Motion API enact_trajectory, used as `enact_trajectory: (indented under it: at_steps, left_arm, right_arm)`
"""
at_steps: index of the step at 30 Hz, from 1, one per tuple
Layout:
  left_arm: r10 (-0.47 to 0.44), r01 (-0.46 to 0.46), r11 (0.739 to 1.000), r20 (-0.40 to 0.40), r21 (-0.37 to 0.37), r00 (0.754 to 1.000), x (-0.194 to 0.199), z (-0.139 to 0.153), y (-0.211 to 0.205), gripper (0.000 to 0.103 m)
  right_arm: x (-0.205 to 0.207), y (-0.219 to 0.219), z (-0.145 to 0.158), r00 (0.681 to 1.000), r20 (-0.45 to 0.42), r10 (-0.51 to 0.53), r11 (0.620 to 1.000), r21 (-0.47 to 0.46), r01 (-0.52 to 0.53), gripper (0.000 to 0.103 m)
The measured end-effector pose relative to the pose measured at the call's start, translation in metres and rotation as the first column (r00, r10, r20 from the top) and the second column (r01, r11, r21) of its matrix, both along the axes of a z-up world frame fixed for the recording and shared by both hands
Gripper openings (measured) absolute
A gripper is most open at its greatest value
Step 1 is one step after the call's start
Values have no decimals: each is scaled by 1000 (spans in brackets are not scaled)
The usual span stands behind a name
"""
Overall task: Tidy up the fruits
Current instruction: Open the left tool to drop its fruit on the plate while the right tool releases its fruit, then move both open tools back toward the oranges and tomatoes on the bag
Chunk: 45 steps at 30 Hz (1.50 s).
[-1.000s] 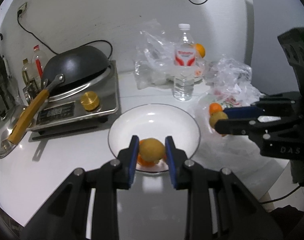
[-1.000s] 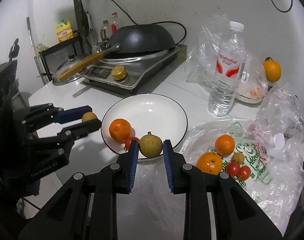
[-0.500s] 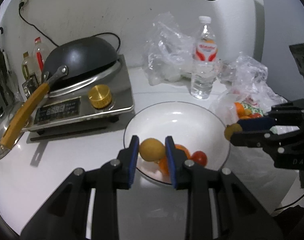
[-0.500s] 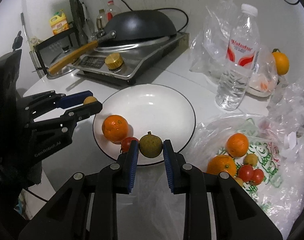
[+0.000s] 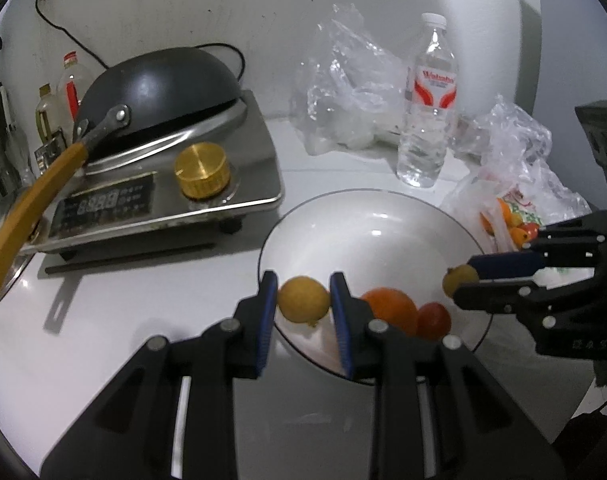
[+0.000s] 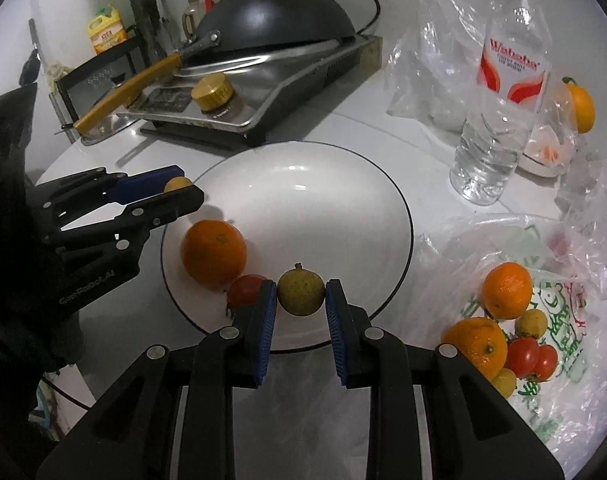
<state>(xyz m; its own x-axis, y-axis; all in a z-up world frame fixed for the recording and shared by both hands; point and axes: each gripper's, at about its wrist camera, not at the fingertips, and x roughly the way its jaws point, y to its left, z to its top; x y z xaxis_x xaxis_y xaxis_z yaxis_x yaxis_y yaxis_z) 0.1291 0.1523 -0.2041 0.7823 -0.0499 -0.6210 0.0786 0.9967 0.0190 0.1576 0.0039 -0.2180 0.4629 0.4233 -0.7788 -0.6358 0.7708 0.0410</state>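
Note:
My left gripper (image 5: 303, 300) is shut on a small yellow fruit (image 5: 303, 299) above the near left rim of the white plate (image 5: 367, 236). My right gripper (image 6: 300, 295) is shut on a small yellow-green fruit (image 6: 300, 294) above the plate's (image 6: 303, 184) near rim. On the plate lie an orange (image 6: 214, 253) and a red tomato (image 6: 245, 290). From the left wrist view the right gripper (image 5: 463, 282) reaches in from the right with its fruit (image 5: 459, 278). From the right wrist view the left gripper (image 6: 181, 192) reaches in from the left.
An open plastic bag (image 6: 543, 312) right of the plate holds oranges, tomatoes and small yellow fruits. A water bottle (image 6: 499, 92) and crumpled bags stand behind the plate. An induction cooker (image 5: 163, 184) with a black wok (image 5: 159, 88) sits to the left. The table edge runs near the left gripper.
Both grippers have moved forward and down toward the plate with their fruits still held. The plate and cooker look larger and closer in both views.

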Motion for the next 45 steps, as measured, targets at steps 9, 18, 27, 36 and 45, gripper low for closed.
enact_trajectory:
  at_steps: [9, 18, 27, 36, 45]
  left_arm:
    - [-6, 6, 1000, -14, -13, 1000, 1, -3, 0, 28]
    - [19, -19, 1000, 4, 7, 1000, -6, 4, -7, 29]
    - [6, -7, 1000, 42, 16, 999, -16, 25, -22, 30]
    - [-19, 17, 1000, 61, 21, 998, -25, 38, -52, 33]
    - [-73, 71, 997, 76, 33, 994, -32, 49, -89, 44]
  right_arm:
    - [-1, 4, -3, 1000, 0, -7, 1000, -16, 7, 27]
    - [-3, -1, 3, 1000, 10, -10, 1000, 4, 10, 27]
    - [-16, -23, 25, 998, 54, -24, 999, 46, 22, 27]
    - [-26, -67, 45, 992, 101, -82, 994, 85, 73, 27]
    - [-29, -108, 52, 983, 120, -137, 985, 124, 122, 27]
